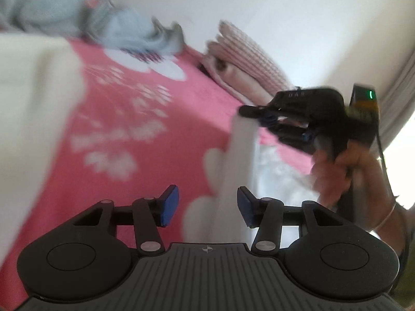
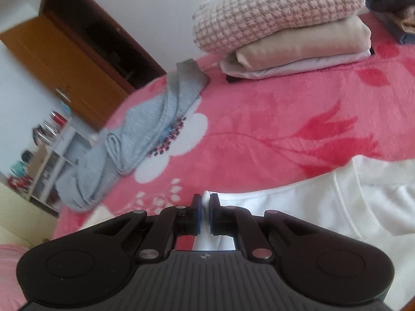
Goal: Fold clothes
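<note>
A stack of folded clothes (image 2: pixel 280 33) already sits at the bed's (image 2: pixel 285 119) far edge, while the right gripper (image 2: pixel 205 212) pinches the white garment (image 2: pixel 337 202) near the front edge, the left gripper (image 1: pixel 205 204) open, apparently empty, and a crumpled grey garment (image 2: pixel 145 134) waits.

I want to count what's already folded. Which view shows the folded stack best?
The right wrist view: the folded stack is sharp, its layers distinct on the pink blanket. The left wrist view shows it blurred and smaller.
</note>
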